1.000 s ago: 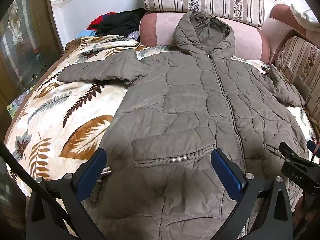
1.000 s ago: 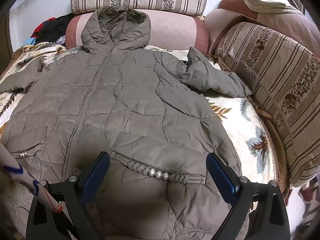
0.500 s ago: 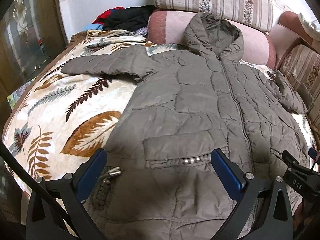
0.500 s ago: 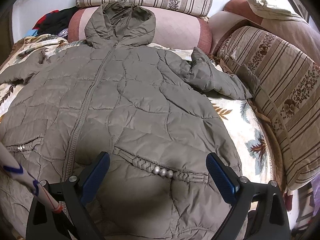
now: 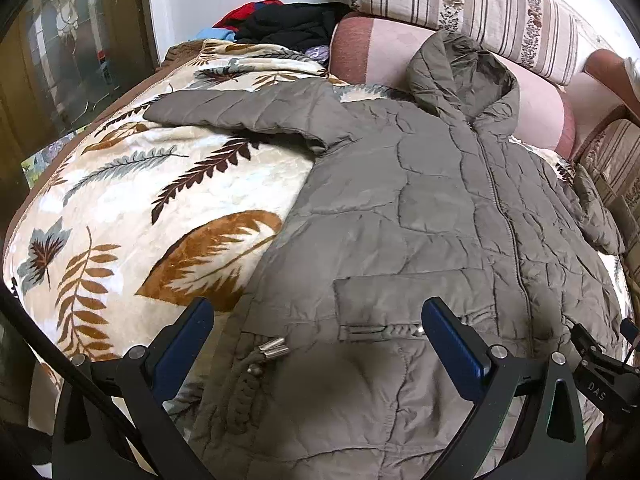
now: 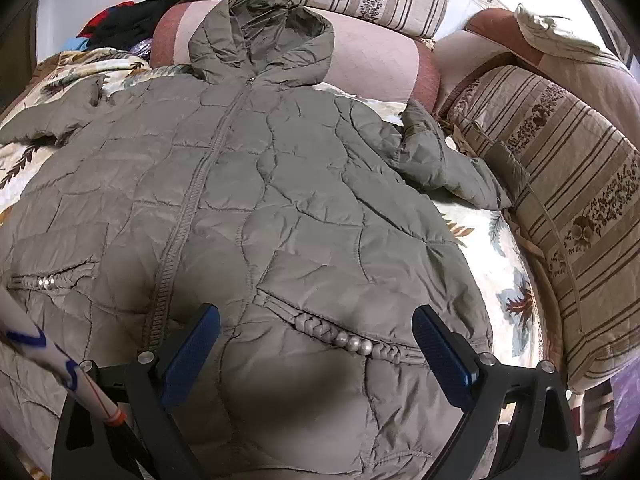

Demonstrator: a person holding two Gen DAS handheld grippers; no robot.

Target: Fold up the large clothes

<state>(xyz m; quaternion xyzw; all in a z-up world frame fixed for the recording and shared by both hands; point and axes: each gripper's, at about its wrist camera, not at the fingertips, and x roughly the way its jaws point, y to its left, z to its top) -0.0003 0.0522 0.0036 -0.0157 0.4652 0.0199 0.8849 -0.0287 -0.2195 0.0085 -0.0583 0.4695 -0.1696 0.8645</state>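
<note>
Above the jacket (image 6: 304,208), both grippers (left (image 5: 320,344), right (image 6: 316,344)) hang with fingers spread wide, gripping nothing.

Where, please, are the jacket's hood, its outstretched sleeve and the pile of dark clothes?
hood (image 6: 260,36): right wrist view, on its quilted lining.
outstretched sleeve (image 5: 240,110): left wrist view, mid-sleeve.
pile of dark clothes (image 5: 296,26): left wrist view, on the black garment.
</note>
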